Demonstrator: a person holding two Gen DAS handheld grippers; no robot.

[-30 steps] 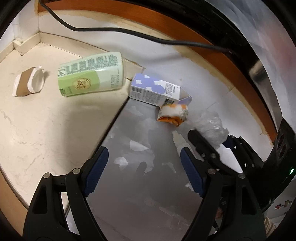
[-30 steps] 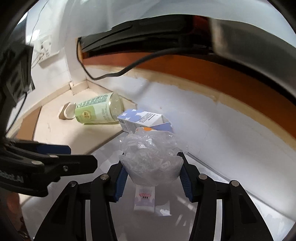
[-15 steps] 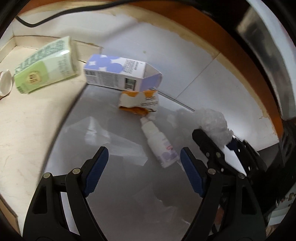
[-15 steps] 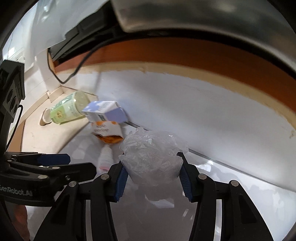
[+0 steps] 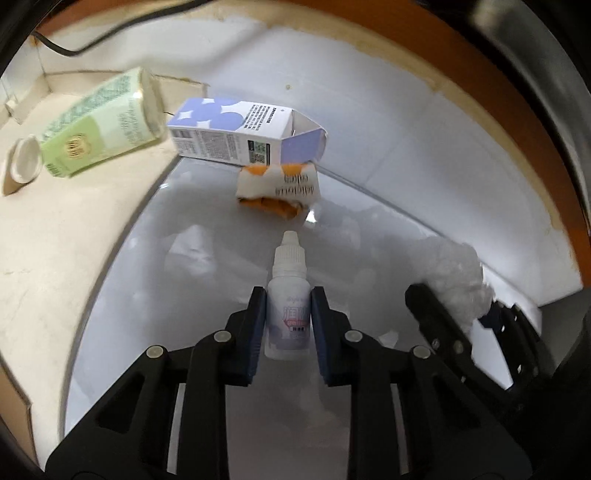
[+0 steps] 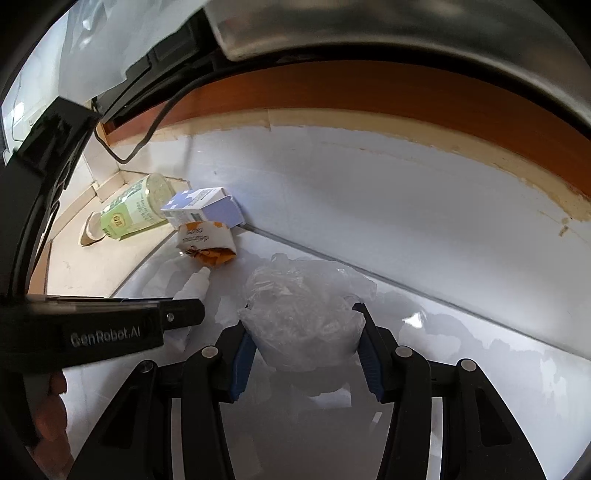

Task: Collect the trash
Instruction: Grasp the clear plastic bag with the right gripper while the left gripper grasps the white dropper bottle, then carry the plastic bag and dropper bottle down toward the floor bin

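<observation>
Two claws | left claw (image 5: 288, 317) pinches dropper bottle (image 5: 287, 314) | right claw (image 6: 303, 339) pinches plastic wad (image 6: 303, 314)

Grey glossy floor surface (image 5: 207, 295) reflects light in patches. Cream tiled floor section (image 5: 55, 236) adjoins it on the left, meeting along a curved edge. White wall panel (image 6: 369, 206) rises behind, topped by an orange-brown wood band (image 6: 369, 96). Black cable (image 5: 110, 33) runs along the wall's upper part. Dark metallic overhang (image 6: 369, 33) sits above.
</observation>
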